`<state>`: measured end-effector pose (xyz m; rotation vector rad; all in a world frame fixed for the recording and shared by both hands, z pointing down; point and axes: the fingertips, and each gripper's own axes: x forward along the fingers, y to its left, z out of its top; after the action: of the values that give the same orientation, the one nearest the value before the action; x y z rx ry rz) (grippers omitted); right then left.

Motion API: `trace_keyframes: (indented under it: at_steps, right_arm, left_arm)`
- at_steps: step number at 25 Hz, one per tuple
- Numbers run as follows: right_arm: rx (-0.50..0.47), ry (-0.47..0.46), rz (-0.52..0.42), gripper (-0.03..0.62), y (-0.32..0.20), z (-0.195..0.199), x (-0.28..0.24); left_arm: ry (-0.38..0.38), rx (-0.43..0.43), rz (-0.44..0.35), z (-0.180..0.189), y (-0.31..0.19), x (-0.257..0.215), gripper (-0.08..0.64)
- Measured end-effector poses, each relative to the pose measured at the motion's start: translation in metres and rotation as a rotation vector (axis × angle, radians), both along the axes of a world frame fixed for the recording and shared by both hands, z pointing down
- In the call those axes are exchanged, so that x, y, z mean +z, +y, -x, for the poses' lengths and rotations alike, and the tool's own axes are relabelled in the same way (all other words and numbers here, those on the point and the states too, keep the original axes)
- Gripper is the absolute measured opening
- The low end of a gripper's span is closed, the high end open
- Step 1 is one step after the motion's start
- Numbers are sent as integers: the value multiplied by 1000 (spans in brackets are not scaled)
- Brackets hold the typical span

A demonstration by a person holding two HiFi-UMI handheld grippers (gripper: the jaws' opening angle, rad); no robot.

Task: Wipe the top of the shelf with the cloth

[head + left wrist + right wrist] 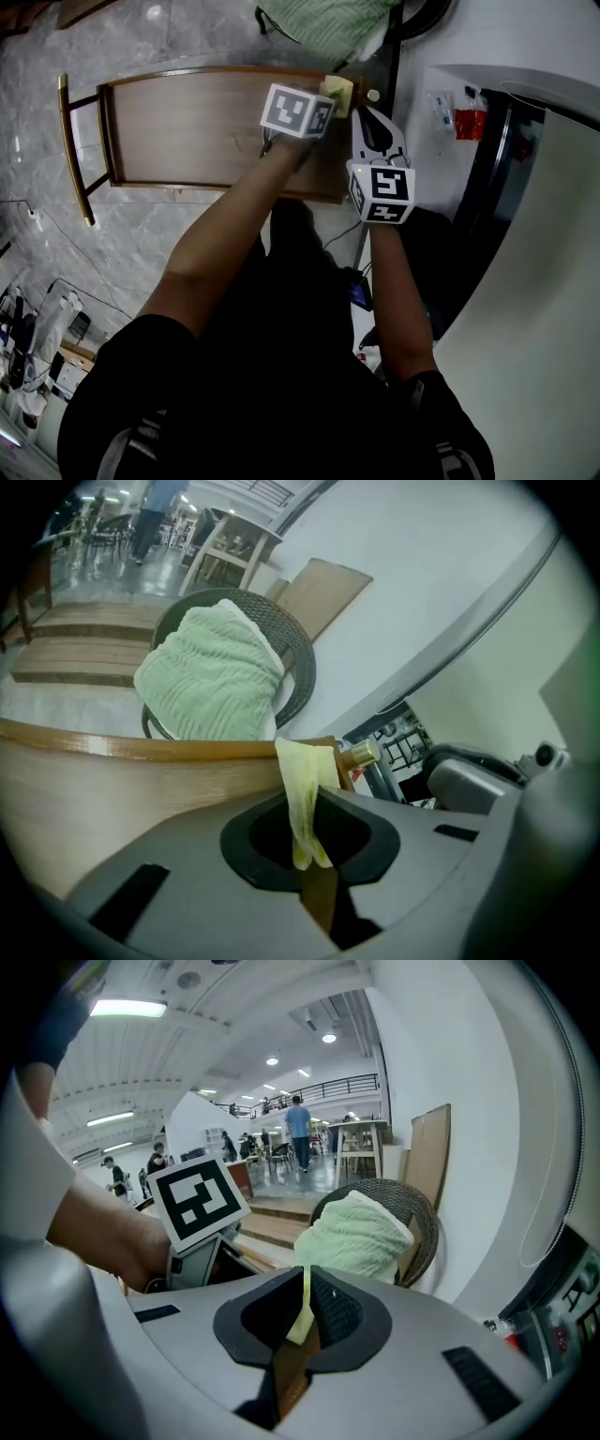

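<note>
- The left gripper (312, 860) has its jaws closed narrow on a pale yellow cloth (302, 789), which stands up between them as a folded strip.
- The right gripper (298, 1330) also pinches this cloth, which its own view shows edge-on as a thin yellow sliver between jaws that are nearly together.
- In the head view, the cloth sits at the far right corner of the wooden shelf (187, 127), touching its top surface, and both grippers meet there.
- The shelf top is a long brown board with a raised wooden lip, and a brass rail (73, 150) stands at its left end.
- A brass knob (361, 753) shows just beside the cloth, at the shelf's corner.
- Beyond the shelf, a ribbed green towel (211, 677) lies heaped on a dark wicker chair (298, 663).
- Each gripper carries a white cube (298, 111) printed with black square markers; they bear patterns rather than words.
- A small red item (470, 123) sits on the white surface to the right, its print too small to read.
- The floor (141, 253) is grey marble.
</note>
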<state>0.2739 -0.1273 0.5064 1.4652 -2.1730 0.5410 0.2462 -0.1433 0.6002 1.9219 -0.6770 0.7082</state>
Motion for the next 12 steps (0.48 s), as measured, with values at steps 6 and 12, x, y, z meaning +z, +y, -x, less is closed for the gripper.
trace_keyframes:
  at_steps: [6,12]
  right_arm:
    - [-21,6,10,34,-2,19,4]
    - [-56,12,21,34,-6,50,7]
  left_arm:
    - [8,-39,5,31,-5,3,32]
    - [-11,-82,-9,76,-13,5,32]
